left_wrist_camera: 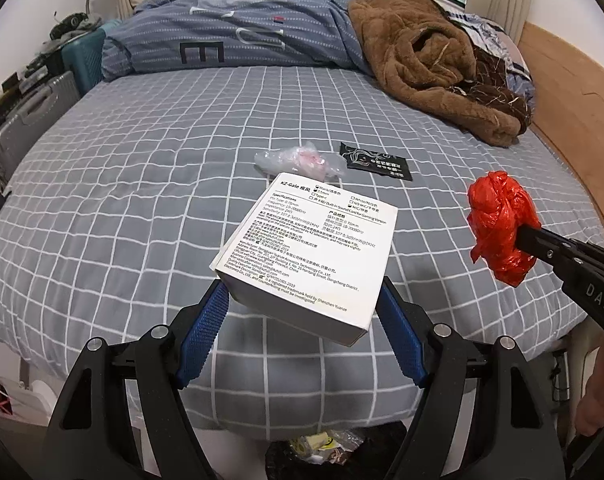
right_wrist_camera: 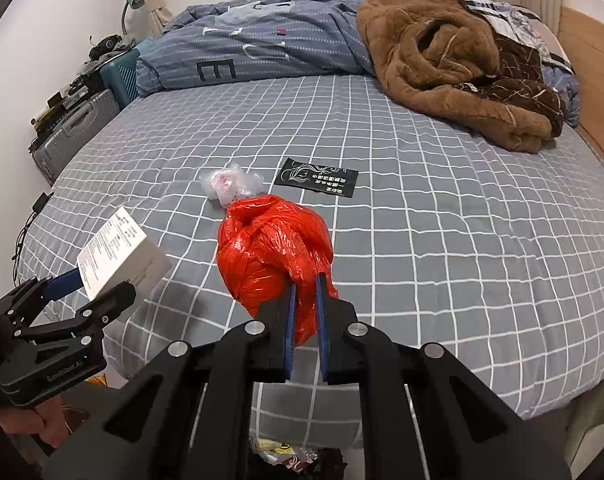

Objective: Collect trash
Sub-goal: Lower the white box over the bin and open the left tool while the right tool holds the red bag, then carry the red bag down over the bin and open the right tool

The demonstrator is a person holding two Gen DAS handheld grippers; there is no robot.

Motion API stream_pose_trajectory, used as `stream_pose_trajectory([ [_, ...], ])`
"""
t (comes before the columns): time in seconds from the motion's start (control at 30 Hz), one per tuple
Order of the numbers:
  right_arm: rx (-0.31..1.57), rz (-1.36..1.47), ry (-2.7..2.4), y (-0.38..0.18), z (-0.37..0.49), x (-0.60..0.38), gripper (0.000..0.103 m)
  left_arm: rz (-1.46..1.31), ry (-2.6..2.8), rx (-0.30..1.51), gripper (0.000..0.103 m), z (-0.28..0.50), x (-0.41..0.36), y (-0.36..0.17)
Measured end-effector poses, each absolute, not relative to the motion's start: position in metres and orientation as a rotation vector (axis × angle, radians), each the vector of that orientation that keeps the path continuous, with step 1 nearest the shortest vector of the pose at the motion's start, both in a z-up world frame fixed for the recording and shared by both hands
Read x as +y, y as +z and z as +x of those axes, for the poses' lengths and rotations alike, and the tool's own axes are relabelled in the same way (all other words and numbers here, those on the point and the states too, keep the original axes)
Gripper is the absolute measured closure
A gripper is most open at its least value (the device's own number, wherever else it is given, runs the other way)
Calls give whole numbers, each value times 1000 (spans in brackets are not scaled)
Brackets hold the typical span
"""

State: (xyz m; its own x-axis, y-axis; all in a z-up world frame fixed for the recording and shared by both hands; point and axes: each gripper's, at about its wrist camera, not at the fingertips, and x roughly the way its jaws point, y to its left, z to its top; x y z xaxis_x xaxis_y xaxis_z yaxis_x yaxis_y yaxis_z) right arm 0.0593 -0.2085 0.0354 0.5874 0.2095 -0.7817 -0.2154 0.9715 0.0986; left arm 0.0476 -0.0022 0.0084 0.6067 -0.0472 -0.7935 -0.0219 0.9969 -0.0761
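1. Gripping across its two narrow sides, the left gripper (left_wrist_camera: 302, 312) holds the white box (left_wrist_camera: 306, 256) clear of the bed (left_wrist_camera: 142, 184); the jaws are spread wide only because the box is wide, and the blue pads (left_wrist_camera: 204, 332) are pressed against it.
2. The box is carried tilted, printed face up, above the near edge of the bed, probably because it was taken from above at a slant.
3. The red plastic bag (right_wrist_camera: 274, 256) is pinched by a fold between the nearly closed jaws of the right gripper (right_wrist_camera: 304, 316), so the knotted bundle hangs ahead of the fingertips, also above the near part of the bed.
4. Two pieces are left lying on the bed, further in from its near edge: a crumpled clear wrapper (right_wrist_camera: 230, 186) and, just beside it, a flat black sachet (right_wrist_camera: 316, 178).
5. A dark bin (left_wrist_camera: 334, 456) with scraps in it is seen below the foot of the bed, directly under both grippers; it is judged that both items are held there for dropping.
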Motion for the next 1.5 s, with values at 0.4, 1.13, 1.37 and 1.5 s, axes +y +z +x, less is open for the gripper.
stream_pose_trajectory([
  [0.4, 902, -3, 232, 43, 17, -223, 94, -88, -30, 907, 30, 7, -11, 23],
  [1.13, 927, 26, 243, 31, -49, -229, 94, -39, -35, 954, 50, -42, -21, -12],
  [1.37, 951, 32, 251, 15, -57, -229, 94, -66, -19, 989, 22, -56, -13, -33],
  [1.5, 968, 39, 252, 3, -70, -227, 94, -66, -13, 977, 9, -69, -10, -36],
])
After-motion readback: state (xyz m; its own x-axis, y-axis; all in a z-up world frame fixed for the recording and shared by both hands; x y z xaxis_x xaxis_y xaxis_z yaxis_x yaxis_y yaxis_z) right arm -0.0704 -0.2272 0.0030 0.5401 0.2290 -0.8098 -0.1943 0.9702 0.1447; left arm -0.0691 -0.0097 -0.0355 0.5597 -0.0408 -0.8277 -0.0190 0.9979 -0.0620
